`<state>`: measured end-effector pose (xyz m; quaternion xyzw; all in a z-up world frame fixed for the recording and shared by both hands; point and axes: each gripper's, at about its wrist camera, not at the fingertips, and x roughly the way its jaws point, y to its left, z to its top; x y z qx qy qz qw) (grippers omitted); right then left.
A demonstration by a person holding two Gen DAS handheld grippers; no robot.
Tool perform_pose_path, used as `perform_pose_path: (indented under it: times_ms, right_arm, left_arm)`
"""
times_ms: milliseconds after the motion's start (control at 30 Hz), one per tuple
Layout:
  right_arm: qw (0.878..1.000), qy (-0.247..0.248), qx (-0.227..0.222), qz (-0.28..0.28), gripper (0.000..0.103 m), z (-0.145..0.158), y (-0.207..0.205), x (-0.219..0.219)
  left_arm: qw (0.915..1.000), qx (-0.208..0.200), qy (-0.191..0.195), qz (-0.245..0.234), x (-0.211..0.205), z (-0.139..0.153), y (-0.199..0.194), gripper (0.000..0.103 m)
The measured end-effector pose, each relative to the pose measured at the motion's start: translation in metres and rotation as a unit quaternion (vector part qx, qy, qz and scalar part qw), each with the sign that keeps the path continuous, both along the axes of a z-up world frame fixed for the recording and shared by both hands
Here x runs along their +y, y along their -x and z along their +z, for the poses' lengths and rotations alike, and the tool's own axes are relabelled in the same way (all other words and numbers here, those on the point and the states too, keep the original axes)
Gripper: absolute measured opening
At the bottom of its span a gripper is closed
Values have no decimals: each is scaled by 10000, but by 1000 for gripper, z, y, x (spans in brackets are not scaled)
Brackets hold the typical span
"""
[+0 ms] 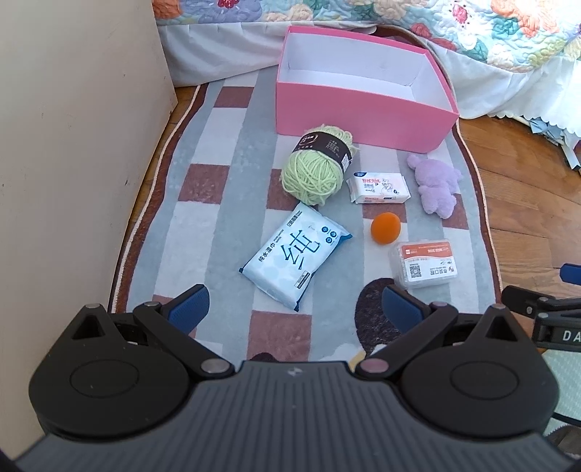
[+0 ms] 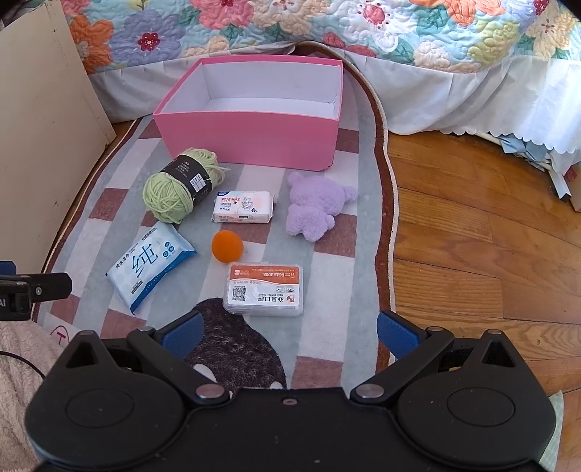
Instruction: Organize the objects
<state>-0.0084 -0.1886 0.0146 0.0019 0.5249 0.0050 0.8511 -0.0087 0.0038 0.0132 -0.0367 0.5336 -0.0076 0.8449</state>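
An empty pink box (image 1: 363, 112) (image 2: 250, 132) stands at the rug's far end. In front of it lie a green yarn ball (image 1: 316, 167) (image 2: 174, 188), a small white wipes pack (image 1: 377, 187) (image 2: 242, 207), a purple plush toy (image 1: 435, 183) (image 2: 314, 207), an orange ball (image 1: 385, 227) (image 2: 227, 246), a blue-white tissue pack (image 1: 294, 254) (image 2: 149, 265) and a clear box with an orange label (image 1: 425, 263) (image 2: 265, 288). My left gripper (image 1: 296, 308) hangs open just short of the tissue pack. My right gripper (image 2: 288, 328) hangs open just short of the clear box. Both hold nothing.
A checked rug (image 1: 218, 203) (image 2: 341, 254) carries everything. A cream cabinet panel (image 1: 72, 145) (image 2: 40, 138) stands on the left. A flowered quilt (image 2: 326, 25) and white bed skirt (image 2: 454, 98) hang behind the box. Wooden floor (image 2: 472, 254) lies to the right.
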Motion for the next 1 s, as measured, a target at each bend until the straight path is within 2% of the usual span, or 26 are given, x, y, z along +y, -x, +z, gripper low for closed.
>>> perform_pose_path:
  times_ms: [233, 500, 633, 733, 800, 1000]
  right_arm:
    - [10000, 1, 2, 1, 103, 0, 0, 0]
    - [10000, -20, -12, 70, 103, 2, 1, -2]
    - [9977, -8, -501, 462, 103, 10, 8, -8]
    - [9897, 66, -1117, 889, 103, 11, 15, -13]
    - [9831, 7, -1369, 1212, 103, 9, 18, -18]
    - [9845, -77, -1220, 1255, 103, -6, 5, -28]
  left_arm:
    - [10000, -25, -12, -13, -2, 2, 2, 103]
    - [9995, -284, -50, 90, -5, 9, 8, 103]
    - [9989, -460, -85, 103, -8, 9, 7, 103]
    - [9987, -442, -234, -31, -19, 4, 0, 103]
    - [9987, -463, -203, -103, -26, 1, -5, 103]
    - [9982, -292, 296, -436, -51, -15, -22, 103]
